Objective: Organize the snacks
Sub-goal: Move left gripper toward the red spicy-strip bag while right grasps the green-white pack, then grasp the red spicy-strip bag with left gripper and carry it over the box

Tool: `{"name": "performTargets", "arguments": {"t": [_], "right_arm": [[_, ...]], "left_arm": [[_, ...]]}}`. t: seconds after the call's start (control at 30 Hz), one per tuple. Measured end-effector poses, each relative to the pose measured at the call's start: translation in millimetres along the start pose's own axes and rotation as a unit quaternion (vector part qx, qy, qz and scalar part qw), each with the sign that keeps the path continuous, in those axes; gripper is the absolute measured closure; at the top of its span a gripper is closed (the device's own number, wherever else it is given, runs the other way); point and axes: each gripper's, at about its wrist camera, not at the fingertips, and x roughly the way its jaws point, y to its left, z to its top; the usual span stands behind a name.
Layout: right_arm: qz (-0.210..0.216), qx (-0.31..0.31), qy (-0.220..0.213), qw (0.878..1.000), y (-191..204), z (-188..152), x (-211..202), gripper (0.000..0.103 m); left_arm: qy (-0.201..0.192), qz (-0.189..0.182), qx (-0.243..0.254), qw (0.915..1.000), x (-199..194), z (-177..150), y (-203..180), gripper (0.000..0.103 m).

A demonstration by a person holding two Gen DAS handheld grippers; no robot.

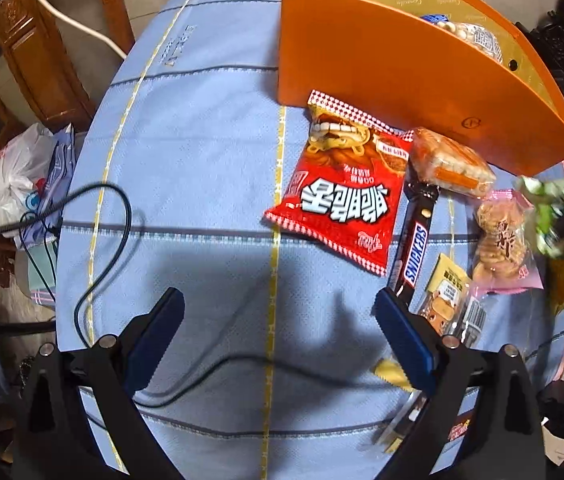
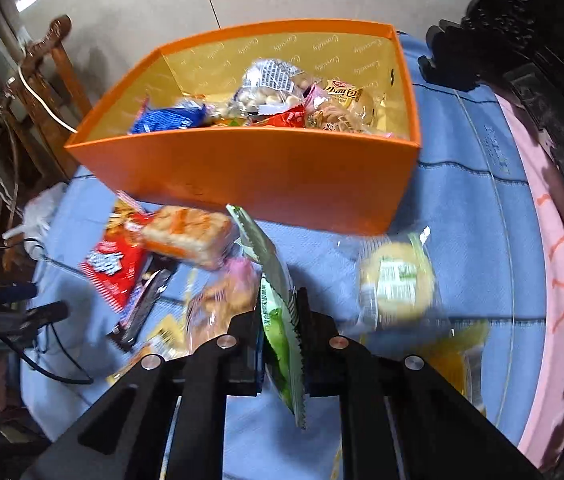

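Observation:
An orange box (image 2: pixel 265 168) with several snacks inside stands on the blue cloth; it also shows in the left wrist view (image 1: pixel 402 64). My right gripper (image 2: pixel 282 320) is shut on a green and white snack packet (image 2: pixel 277 304), held on edge above the table, in front of the box. The packet shows blurred at the right of the left wrist view (image 1: pixel 558 208). My left gripper (image 1: pixel 277 320) is open and empty above the cloth. Ahead of it lie a red chip bag (image 1: pixel 346 188), a Snickers bar (image 1: pixel 414 248), an orange-wrapped cake (image 1: pixel 450 160) and a pink cookie pack (image 1: pixel 502 240).
A round pastry in clear wrap (image 2: pixel 398 280) lies right of the held packet. Small yellow packets (image 1: pixel 446 292) lie by my left gripper's right finger. A black cable (image 1: pixel 97 240) loops over the cloth's left side. Wooden chairs (image 1: pixel 37 40) and plastic bags (image 1: pixel 21 176) stand beyond the table's left edge.

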Motion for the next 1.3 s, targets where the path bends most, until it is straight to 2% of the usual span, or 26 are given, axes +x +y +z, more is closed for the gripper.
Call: {"name": "performTargets", "arguments": {"t": [0.17,0.27,0.33,0.37,0.5,0.57,0.6,0.63,0.7,0.77,0.8,0.83,0.97,1.2,1.3], "right_arm": [[0.005,0.037,-0.013,0.999,-20.8,-17.0,-27.6,0.090],[0.002,0.052,-0.017,0.998,-30.2,-27.4,-39.3,0.090],[0.000,0.061,-0.019,0.998,-33.7,-34.0,-45.6,0.090],[-0.001,0.065,-0.018,0.998,-35.4,-36.8,-47.6,0.090],[-0.002,0.071,-0.013,0.997,-36.3,-42.7,-48.0,0.090],[0.000,0.073,-0.011,0.997,-35.3,-43.4,-47.1,0.090],[0.002,0.072,-0.009,0.997,-33.2,-43.0,-45.8,0.090],[0.003,0.070,-0.008,0.998,-31.2,-42.2,-44.4,0.090],[0.006,0.064,-0.008,0.998,-25.1,-39.4,-43.8,0.090],[0.009,0.058,-0.009,0.998,-19.6,-36.1,-43.5,0.090],[0.010,0.054,-0.009,0.998,-16.6,-34.0,-43.6,0.090],[0.011,0.053,-0.009,0.999,-14.8,-32.5,-43.4,0.090],[0.018,0.044,-0.013,0.999,-7.3,-25.6,-45.5,0.090],[0.038,0.024,-0.025,0.999,8.6,-10.4,-52.3,0.090],[0.048,0.013,-0.033,0.998,16.5,-3.2,-54.8,0.090]], "left_arm": [[-0.023,0.020,0.031,0.9991,3.6,16.9,-14.7,0.009],[-0.047,0.057,0.039,0.9965,9.3,30.5,-26.3,0.011],[-0.029,0.055,0.049,0.9968,21.2,38.2,-33.9,0.026],[-0.013,0.047,0.053,0.9974,28.6,41.3,-38.0,0.028],[-0.008,0.035,0.070,0.9969,37.5,47.8,-51.6,0.028],[-0.007,0.037,0.086,0.9956,39.8,51.5,-60.6,0.021],[-0.006,0.037,0.092,0.9950,41.1,53.0,-63.8,0.014],[-0.005,0.038,0.101,0.9942,44.5,55.1,-67.3,0.013],[0.001,0.053,0.109,0.9926,53.5,57.4,-69.0,0.013],[0.013,0.033,0.103,0.9940,63.5,54.9,-63.1,0.024],[0.005,0.009,0.086,0.9963,61.4,54.9,-56.6,0.033],[0.001,0.007,0.081,0.9967,60.3,55.9,-52.4,0.037],[-0.011,0.011,0.075,0.9971,49.6,45.4,-43.4,0.037],[-0.065,-0.024,0.066,0.9954,-13.5,22.2,-21.3,0.037],[-0.081,-0.039,0.053,0.9945,-36.5,26.4,-13.1,0.037]]}}
